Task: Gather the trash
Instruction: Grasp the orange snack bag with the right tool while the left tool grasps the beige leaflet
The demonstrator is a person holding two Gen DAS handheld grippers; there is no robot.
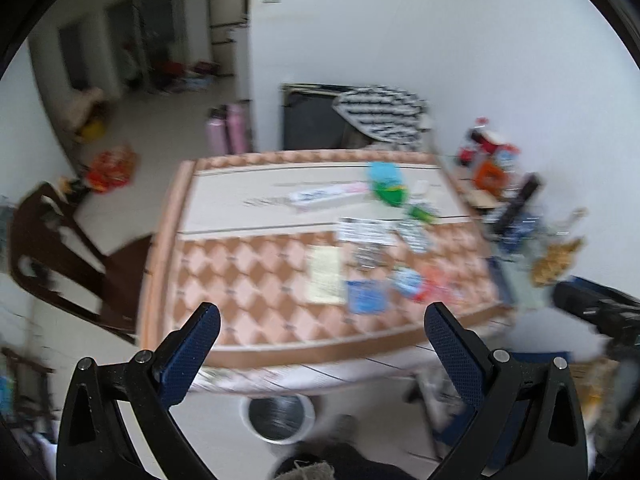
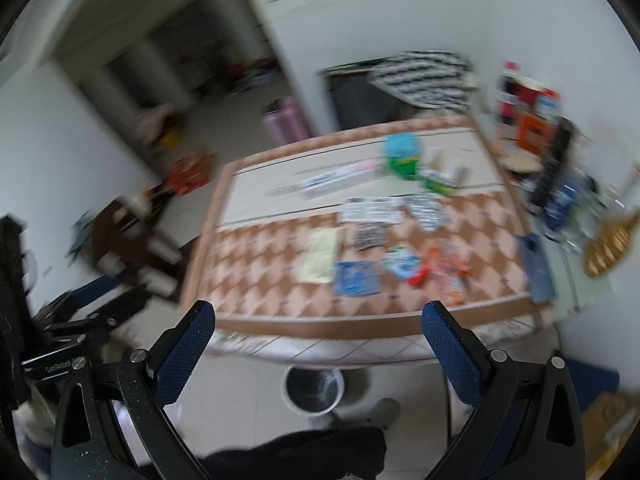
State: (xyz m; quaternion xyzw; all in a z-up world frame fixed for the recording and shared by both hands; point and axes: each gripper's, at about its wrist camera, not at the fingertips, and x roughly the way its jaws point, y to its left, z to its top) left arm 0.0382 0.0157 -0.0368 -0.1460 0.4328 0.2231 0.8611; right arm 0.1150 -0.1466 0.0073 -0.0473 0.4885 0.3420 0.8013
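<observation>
Both views are blurred. Several wrappers and packets lie on a table with a checkered orange cloth [image 1: 248,280] [image 2: 260,280]: a blue packet [image 1: 366,296] [image 2: 356,278], a yellow paper [image 1: 326,274] [image 2: 318,256], red wrappers [image 1: 434,284] [image 2: 444,270] and a green-blue bag [image 1: 386,182] [image 2: 402,156]. A white bin with a black liner [image 1: 278,416] [image 2: 314,390] stands on the floor under the table's near edge. My left gripper [image 1: 322,324] and right gripper [image 2: 318,322] are open and empty, held above the near edge, apart from the trash.
A dark wooden chair [image 1: 60,256] [image 2: 128,232] stands left of the table. A cluttered side table with bottles and boxes [image 1: 512,200] [image 2: 560,168] stands at the right. A dark chair with a striped cloth [image 1: 380,116] [image 2: 420,76] is behind the table.
</observation>
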